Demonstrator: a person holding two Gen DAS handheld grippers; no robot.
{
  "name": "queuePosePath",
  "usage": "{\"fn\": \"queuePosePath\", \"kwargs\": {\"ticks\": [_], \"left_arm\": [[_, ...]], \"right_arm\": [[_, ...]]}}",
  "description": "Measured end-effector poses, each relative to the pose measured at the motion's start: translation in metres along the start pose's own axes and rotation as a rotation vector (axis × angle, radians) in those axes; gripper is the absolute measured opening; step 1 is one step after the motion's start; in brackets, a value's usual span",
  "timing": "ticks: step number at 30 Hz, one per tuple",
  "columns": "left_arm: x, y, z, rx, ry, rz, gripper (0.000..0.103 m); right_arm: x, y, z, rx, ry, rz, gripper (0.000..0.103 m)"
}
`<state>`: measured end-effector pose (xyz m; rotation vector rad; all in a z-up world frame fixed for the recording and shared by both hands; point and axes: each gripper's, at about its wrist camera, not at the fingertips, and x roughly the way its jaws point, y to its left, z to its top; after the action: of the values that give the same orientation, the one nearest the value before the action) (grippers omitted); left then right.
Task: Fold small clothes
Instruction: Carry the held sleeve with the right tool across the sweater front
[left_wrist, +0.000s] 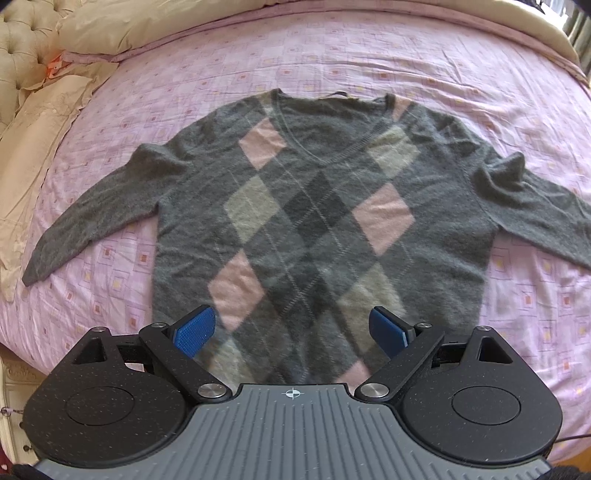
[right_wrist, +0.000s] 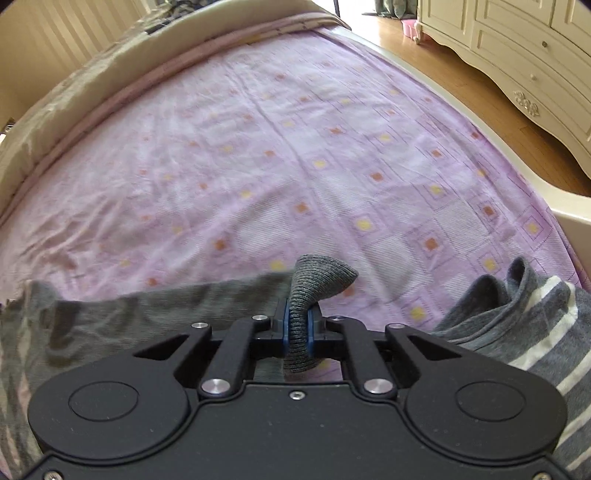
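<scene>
This is a bedroom in a home. A wide bed (left_wrist: 369, 55) fills both views, covered with a lilac bedsheet (right_wrist: 258, 166) printed with small orange and yellow squares. At its head stand a beige tufted headboard (left_wrist: 22, 44) and cream pillows (left_wrist: 140, 26), with a beige duvet (right_wrist: 92, 81) bunched along the far edge. Beside the bed lies a wooden plank floor (right_wrist: 461, 85), and on it stands a cream dresser (right_wrist: 524, 55) with carved floral trim and small knobs.
</scene>
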<state>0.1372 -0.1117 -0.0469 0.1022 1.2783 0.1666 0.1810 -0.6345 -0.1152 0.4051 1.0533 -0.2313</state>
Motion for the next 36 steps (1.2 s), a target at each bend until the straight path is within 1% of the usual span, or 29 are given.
{"fn": "queuePosePath", "kwargs": {"ticks": [4, 8, 12, 15, 17, 22, 25, 27, 31, 36], "left_arm": [[0.008, 0.023, 0.004, -0.001, -0.016, -0.012, 0.091], [0.023, 0.051, 0.009, 0.014, -0.018, -0.042, 0.091], [0.039, 0.083, 0.015, 0.039, -0.018, -0.061, 0.091], [0.049, 0.110, 0.019, 0.052, -0.027, -0.054, 0.091], [0.056, 0.129, 0.022, 0.054, -0.029, -0.046, 0.091], [0.074, 0.173, 0.029, 0.052, -0.013, -0.041, 0.091], [0.082, 0.196, 0.032, 0.055, -0.009, -0.028, 0.091], [0.085, 0.209, 0.034, 0.052, -0.009, -0.022, 0.091], [0.090, 0.227, 0.037, 0.051, -0.012, -0.011, 0.091], [0.097, 0.239, 0.041, 0.043, -0.009, -0.001, 0.091]], "right_arm": [[-0.027, 0.049, -0.001, -0.007, -0.034, 0.047, 0.015], [-0.051, 0.117, -0.007, -0.035, -0.057, 0.097, 0.015], [-0.073, 0.196, -0.017, -0.064, -0.081, 0.165, 0.015], [-0.084, 0.262, -0.027, -0.087, -0.087, 0.245, 0.015], [-0.083, 0.309, -0.037, -0.129, -0.086, 0.286, 0.015], [-0.059, 0.418, -0.070, -0.195, -0.036, 0.390, 0.015], [-0.030, 0.467, -0.093, -0.208, 0.017, 0.435, 0.015], [-0.011, 0.497, -0.111, -0.234, 0.050, 0.440, 0.015], [0.015, 0.540, -0.144, -0.306, 0.108, 0.418, 0.015], [0.031, 0.564, -0.172, -0.319, 0.154, 0.413, 0.015]]}}
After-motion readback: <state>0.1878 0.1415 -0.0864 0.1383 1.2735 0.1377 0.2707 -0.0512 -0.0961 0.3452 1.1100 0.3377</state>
